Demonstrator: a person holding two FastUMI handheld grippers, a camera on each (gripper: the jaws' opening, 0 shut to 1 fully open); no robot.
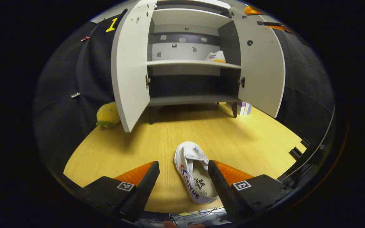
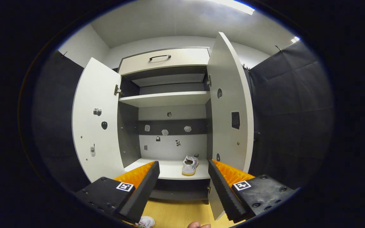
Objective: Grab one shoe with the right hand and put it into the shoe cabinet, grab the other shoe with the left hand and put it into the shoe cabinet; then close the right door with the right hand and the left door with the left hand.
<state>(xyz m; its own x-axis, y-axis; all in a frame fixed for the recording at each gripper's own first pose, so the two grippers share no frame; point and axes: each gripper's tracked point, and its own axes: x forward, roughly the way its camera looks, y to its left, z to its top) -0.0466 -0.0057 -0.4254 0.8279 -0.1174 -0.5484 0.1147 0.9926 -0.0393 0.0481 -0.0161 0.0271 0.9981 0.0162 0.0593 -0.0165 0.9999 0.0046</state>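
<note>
In the left gripper view the left gripper (image 1: pixel 183 172) hangs low over the wooden table (image 1: pixel 131 148), its fingers spread wide with nothing between them. A white shoe (image 1: pixel 193 171) lies on the table just ahead, its toe pointing toward the far shoe cabinet (image 1: pixel 188 19) and its heel near the right finger; I cannot tell if they touch. The cabinet stands at the far end with the left door (image 1: pixel 130 66) and the right door (image 1: pixel 261 66) both swung open. A second shoe (image 1: pixel 215 57) sits on the right end of the middle shelf (image 1: pixel 176 63). A yellow plush toy (image 1: pixel 107 115) lies on the table left of the left door. In the right gripper view the right gripper (image 2: pixel 183 172) is raised in front of the open cabinet, fingers wide and holding nothing, with that shelved shoe (image 2: pixel 190 165) resting beyond them.
</note>
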